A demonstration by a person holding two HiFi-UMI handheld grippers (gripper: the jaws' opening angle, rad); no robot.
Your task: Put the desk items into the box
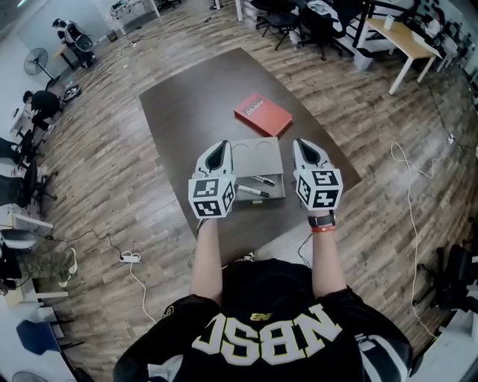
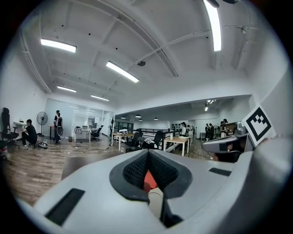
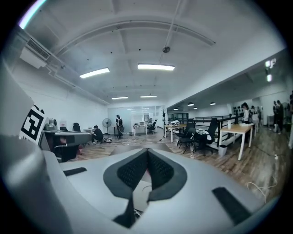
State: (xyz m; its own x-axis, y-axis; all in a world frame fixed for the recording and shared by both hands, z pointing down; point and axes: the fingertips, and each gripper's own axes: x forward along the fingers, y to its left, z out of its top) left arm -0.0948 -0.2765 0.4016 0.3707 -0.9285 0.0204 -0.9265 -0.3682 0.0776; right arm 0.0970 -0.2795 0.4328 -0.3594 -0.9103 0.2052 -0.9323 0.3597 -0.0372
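On the dark table [image 1: 187,97] lies a grey open box [image 1: 278,160] with two black pens [image 1: 254,191] inside it. Beyond the box a red notebook [image 1: 263,114] lies flat on the table. My left gripper [image 1: 219,147] hovers over the box's left edge, my right gripper [image 1: 305,143] just off its right edge. Both are shut with nothing between the pads. In the left gripper view the jaws [image 2: 147,153] meet at the tips, and a bit of the red notebook [image 2: 149,180] shows below them. In the right gripper view the jaws [image 3: 147,151] are also closed together.
Wood floor surrounds the table. A white cable [image 1: 409,186] trails at the right and a power strip [image 1: 130,257] lies at the left. Desks [image 1: 407,37] and office chairs [image 1: 299,19] stand at the back. People sit and stand at the far left [image 1: 45,104].
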